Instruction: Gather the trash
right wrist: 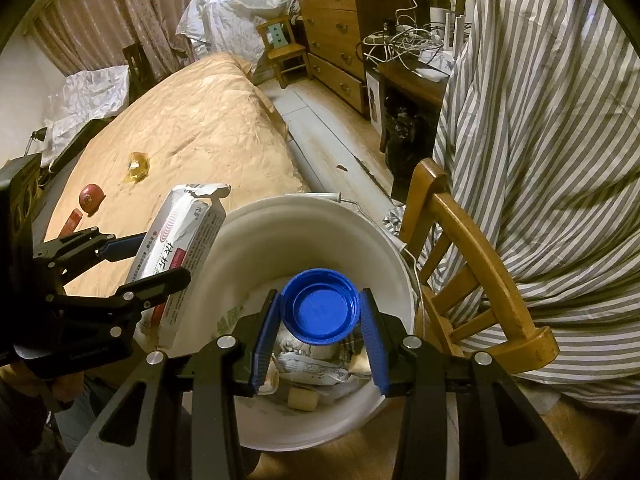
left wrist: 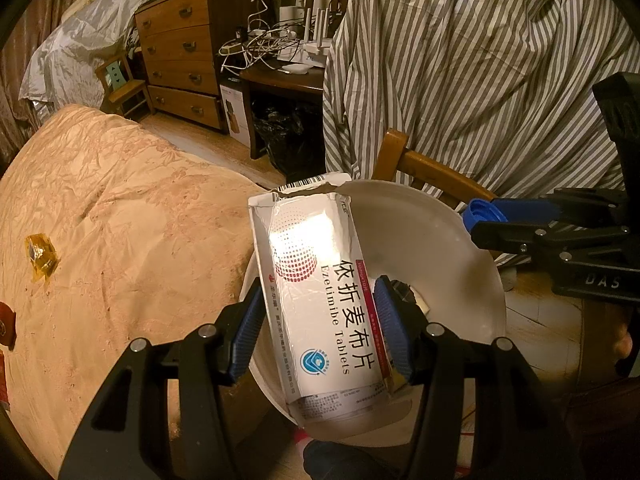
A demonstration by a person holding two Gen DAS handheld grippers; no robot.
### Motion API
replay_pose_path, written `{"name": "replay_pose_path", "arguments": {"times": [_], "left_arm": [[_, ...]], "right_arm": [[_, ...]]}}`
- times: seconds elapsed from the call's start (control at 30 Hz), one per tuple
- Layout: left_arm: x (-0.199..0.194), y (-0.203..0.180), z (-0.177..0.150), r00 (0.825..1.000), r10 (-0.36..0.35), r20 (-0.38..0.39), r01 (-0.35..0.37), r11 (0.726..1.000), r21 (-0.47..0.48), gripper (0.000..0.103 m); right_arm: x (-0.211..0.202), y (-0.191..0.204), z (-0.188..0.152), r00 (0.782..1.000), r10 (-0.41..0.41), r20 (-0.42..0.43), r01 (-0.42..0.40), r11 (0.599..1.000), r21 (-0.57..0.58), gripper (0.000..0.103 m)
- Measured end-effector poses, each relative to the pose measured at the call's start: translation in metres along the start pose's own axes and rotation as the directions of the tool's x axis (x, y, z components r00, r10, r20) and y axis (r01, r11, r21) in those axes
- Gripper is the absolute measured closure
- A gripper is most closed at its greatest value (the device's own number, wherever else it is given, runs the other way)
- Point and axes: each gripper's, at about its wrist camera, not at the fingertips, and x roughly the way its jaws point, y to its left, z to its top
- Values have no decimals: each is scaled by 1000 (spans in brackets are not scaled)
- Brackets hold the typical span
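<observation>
Both loads poised over the round white plastic bucket (right wrist: pixel 224 240), ready to drop: left gripper (left wrist: pixel 320 332) pinching the torn white cardboard tablet box (left wrist: pixel 320 280) above its rim, right gripper (right wrist: pixel 320 336) clamped on the blue plastic bottle cap (right wrist: pixel 320 306) over its middle.

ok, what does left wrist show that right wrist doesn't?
Left wrist only: the printed front of the tablet box clamped in the left gripper.
Right wrist only: trash already in the bucket, under the blue cap clamped in the right gripper; a red round item on the bed.
Both: white bucket, box, cap, yellow wrapper, wooden chair.
</observation>
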Motion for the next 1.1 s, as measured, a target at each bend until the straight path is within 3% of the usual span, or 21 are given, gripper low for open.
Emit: {"name": "replay_pose_path", "arguments": {"times": [0.17,0.2,0.23,0.27,0.3,0.33,0.97,1.1], "left_arm": [[1,-1,0,1000,8,1,-8,1000,2,49],[1,-1,0,1000,17,2,-17,1000,4,48],[1,-1,0,1000,22,5,-22,1000,5,48],[1,-1,0,1000,29,2,-29,1000,0,41],[2,0,0,999,33,2,-33,999,-6,32],[2,1,0,999,39,6,-39,999,-11,30],[-11,5,-6,996,83,36,-82,996,-29,26],[-17,8,-12,995,86,49,-84,996,-35,18]], "right_arm": [[1,2,0,1000,5,3,-5,1000,3,62],[1,1,0,1000,6,5,-6,1000,5,56],[0,1,1,1000,6,12,-6,1000,10,44],[0,-1,1,1000,7,18,-7,1000,13,41],[-1,-2,1,1000,10,24,-10,1000,17,41],[-2,-2,1,999,14,28,-15,1000,22,41],[-10,10,-12,997,52,61,-53,999,6,36],[-20,15,-18,995,55,86,-54,999,-5,33]]}}
